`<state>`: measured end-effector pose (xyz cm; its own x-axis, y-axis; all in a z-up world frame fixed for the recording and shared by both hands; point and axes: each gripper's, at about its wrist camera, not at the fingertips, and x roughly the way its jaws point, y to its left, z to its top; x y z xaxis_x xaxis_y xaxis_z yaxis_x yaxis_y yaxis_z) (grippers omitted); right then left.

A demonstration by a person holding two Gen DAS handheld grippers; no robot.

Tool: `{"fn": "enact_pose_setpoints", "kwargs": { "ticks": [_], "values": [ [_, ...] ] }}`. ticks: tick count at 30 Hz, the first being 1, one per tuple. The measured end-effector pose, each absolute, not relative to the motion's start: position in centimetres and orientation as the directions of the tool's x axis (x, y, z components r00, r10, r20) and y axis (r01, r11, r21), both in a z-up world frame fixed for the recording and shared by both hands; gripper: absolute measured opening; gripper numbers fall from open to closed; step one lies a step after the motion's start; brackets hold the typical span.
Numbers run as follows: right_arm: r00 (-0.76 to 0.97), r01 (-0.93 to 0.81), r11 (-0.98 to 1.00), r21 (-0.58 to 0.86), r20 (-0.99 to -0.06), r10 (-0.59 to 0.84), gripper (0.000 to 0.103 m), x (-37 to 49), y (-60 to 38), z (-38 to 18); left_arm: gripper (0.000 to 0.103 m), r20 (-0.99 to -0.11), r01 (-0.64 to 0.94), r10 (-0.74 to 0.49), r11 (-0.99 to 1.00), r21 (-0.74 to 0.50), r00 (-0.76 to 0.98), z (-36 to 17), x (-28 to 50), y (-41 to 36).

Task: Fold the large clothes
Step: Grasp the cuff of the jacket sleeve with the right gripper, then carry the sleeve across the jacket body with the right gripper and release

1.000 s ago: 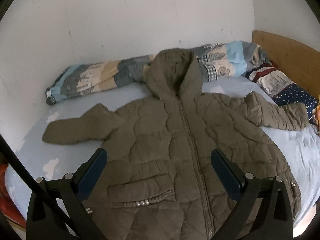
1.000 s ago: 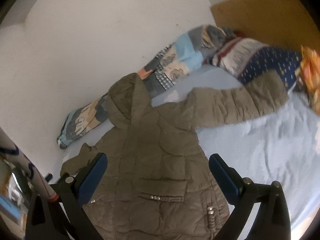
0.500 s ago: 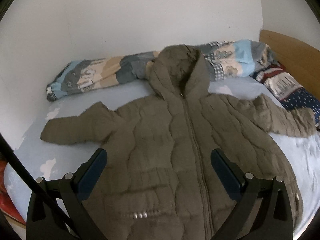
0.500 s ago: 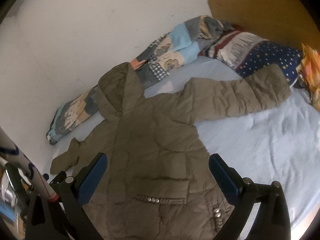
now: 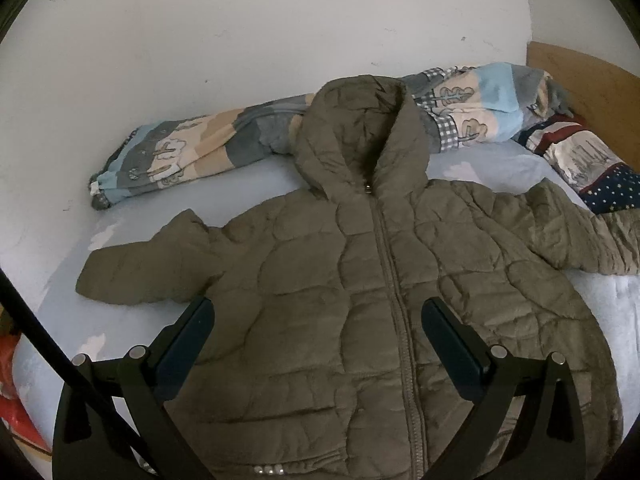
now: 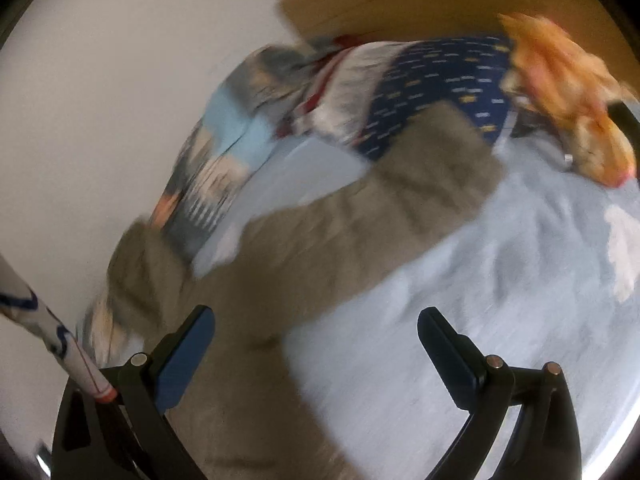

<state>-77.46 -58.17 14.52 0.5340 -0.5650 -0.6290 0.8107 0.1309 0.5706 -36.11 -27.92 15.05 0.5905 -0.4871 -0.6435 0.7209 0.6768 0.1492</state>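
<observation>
An olive-green quilted hooded jacket (image 5: pixel 360 300) lies zipped and face up on the light blue bed sheet (image 5: pixel 68 280), both sleeves spread out. My left gripper (image 5: pixel 316 324) is open and empty, hovering above the jacket's lower chest. My right gripper (image 6: pixel 316 332) is open and empty above the jacket's right side, facing its outstretched right sleeve (image 6: pixel 384 208). The right wrist view is motion-blurred.
A rolled patchwork blanket (image 5: pixel 192 152) lies along the white wall behind the hood. A star-patterned pillow (image 5: pixel 600 176) and a wooden headboard (image 5: pixel 592 76) are at the right. An orange cloth (image 6: pixel 568 92) lies by the pillow. A red item (image 5: pixel 16 404) sits beyond the bed's left edge.
My left gripper moved slightly forward over the jacket. My right gripper swung right toward the outstretched sleeve and pillows, blurring its view. Both stayed open.
</observation>
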Motion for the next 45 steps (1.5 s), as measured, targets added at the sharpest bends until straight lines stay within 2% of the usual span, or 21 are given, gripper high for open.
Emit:
{"fn": "enact_pose_setpoints", "kwargs": {
  "ticks": [10,14,19,24,31,32,34,35,38,45],
  "values": [
    [0.492,0.76,-0.045,0.649,-0.618,-0.613,0.099,-86.7,-65.1,11.0,0.103,-0.671,0.752,-0.492,0.642,0.151,0.555,14.2,-36.6,-28.7],
    [0.489,0.748,-0.079,0.66,-0.627,-0.607,0.085,-88.7,-66.6,9.2,0.103,-0.687,0.761,-0.491,0.633,0.14,0.535,13.7,-36.8,-29.5],
    [0.501,0.724,-0.103,0.683,-0.621,-0.603,0.078,-89.7,-68.3,7.3,0.103,-0.701,0.778,-0.493,0.613,0.139,0.514,13.1,-37.3,-29.9],
    [0.495,0.738,-0.091,0.668,-0.629,-0.599,0.078,-89.5,-70.5,6.0,0.103,-0.695,0.778,-0.486,0.605,0.17,0.53,12.6,-37.4,-30.2],
    [0.495,0.73,-0.107,0.675,-0.631,-0.597,0.077,-89.7,-73.0,3.2,0.103,-0.72,0.789,-0.485,0.599,0.14,0.496,11.9,-37.1,-30.9],
    [0.496,0.73,-0.101,0.676,-0.625,-0.602,0.071,-89.6,-73.2,2.9,0.103,-0.721,0.79,-0.484,0.596,0.143,0.496,11.9,-37.1,-31.0],
    [0.513,0.709,-0.092,0.699,-0.602,-0.612,0.052,-89.5,-73.5,2.3,0.103,-0.724,0.794,-0.482,0.589,0.149,0.494,11.6,-37.2,-31.2],
    [0.53,0.695,-0.082,0.714,-0.586,-0.613,0.029,-89.2,-73.7,2.0,0.103,-0.725,0.795,-0.479,0.587,0.154,0.494,11.5,-37.2,-31.3],
    [0.509,0.718,-0.06,0.693,-0.583,-0.633,0.017,-88.5,-73.6,2.9,0.103,-0.727,0.796,-0.479,0.586,0.152,0.491,11.5,-37.3,-31.4],
    [0.503,0.717,0.036,0.696,-0.48,-0.719,0.014,-86.8,-71.8,10.7,0.103,-0.702,0.784,-0.499,0.605,0.137,0.508,12.7,-37.1,-30.1]
  ]
}}
